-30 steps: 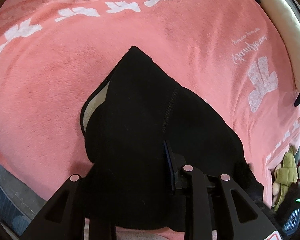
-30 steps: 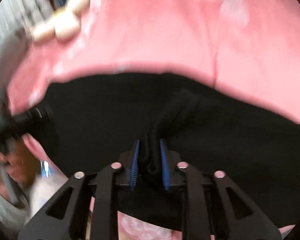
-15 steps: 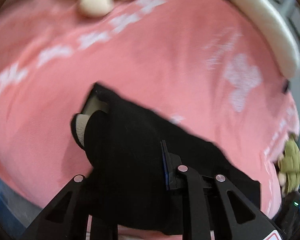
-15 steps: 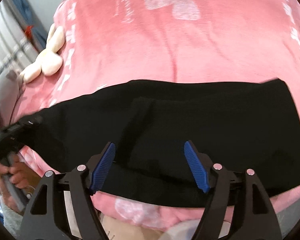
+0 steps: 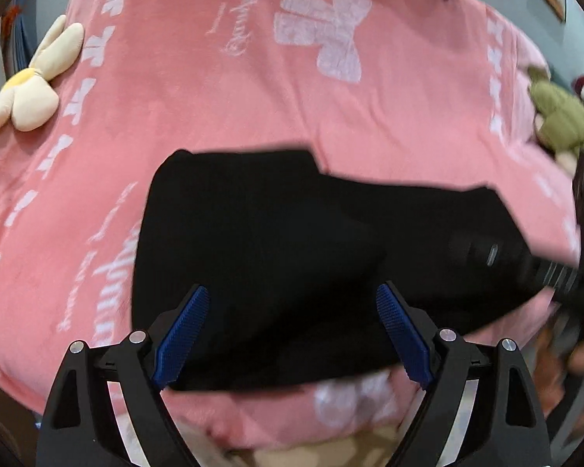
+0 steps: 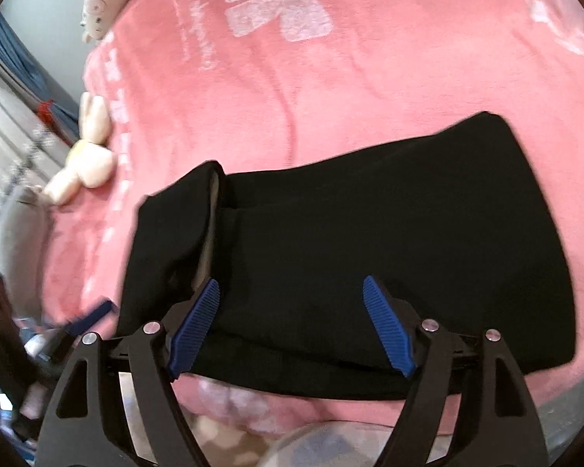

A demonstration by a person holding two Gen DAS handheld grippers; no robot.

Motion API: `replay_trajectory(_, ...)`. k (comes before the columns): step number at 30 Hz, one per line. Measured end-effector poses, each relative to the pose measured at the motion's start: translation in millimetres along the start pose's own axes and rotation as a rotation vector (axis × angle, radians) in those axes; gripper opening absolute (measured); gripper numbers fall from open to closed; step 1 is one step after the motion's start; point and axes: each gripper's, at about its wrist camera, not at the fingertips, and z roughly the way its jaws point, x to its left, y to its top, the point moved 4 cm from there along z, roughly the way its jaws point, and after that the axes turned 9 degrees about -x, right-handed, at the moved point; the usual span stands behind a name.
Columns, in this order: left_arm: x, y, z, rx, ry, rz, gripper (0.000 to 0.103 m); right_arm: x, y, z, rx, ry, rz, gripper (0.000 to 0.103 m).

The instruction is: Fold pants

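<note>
Left gripper [image 5: 292,334]: jaws spread wide, holding nothing. Right gripper [image 6: 292,325]: jaws spread wide, holding nothing.

1. The pants [image 5: 276,249] were laid folded on the blanket [image 5: 222,89], close to its near edge, running crosswise in both wrist views.
2. The left gripper [image 5: 292,334] was held over the near edge of the pants, one finger to either side, nothing gripped between.
3. The right gripper [image 6: 292,323] was likewise set over the near edge, jaws spread wide.
4. A flower-shaped cushion [image 5: 27,89] was placed on the blanket, far left, well apart from the pants.
5. A plush toy [image 5: 560,120] was seen at the far right edge, beyond the pants.
</note>
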Motion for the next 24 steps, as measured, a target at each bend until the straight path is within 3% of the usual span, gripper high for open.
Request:
replay_trajectory(5, 39, -16, -15, 0.038, 0.017, -0.098, 0.086, 42, 0, 37, 0.093, 0.144, -0.034, 0.080)
replay_trajectory(10, 81, -26, -25, 0.048, 0.078, -0.171, 0.086, 68, -17, 79, 0.191, 0.187, -0.028, 0.079)
replay_trajectory(11, 86, -27, -26, 0.051, 0.086, -0.178, 0.086, 72, -21, 85, 0.204, 0.197, -0.021, 0.075)
replay_trajectory(13, 95, -29, -26, 0.056, 0.093, -0.194, 0.086, 80, -27, 89, 0.190, 0.177, -0.031, 0.048)
replay_trajectory(15, 99, -31, -26, 0.061, 0.099, -0.202, 0.086, 88, -28, 88, 0.160, 0.115, -0.101, 0.033)
replay_trajectory(19, 105, -38, -21, 0.093, 0.098, -0.214, 0.086, 109, -29, 79, 0.115, 0.047, -0.220, 0.030)
replay_trajectory(24, 106, -43, -20, 0.100, 0.106, -0.207, 0.086, 121, -31, 85, 0.126, 0.030, -0.239, 0.032)
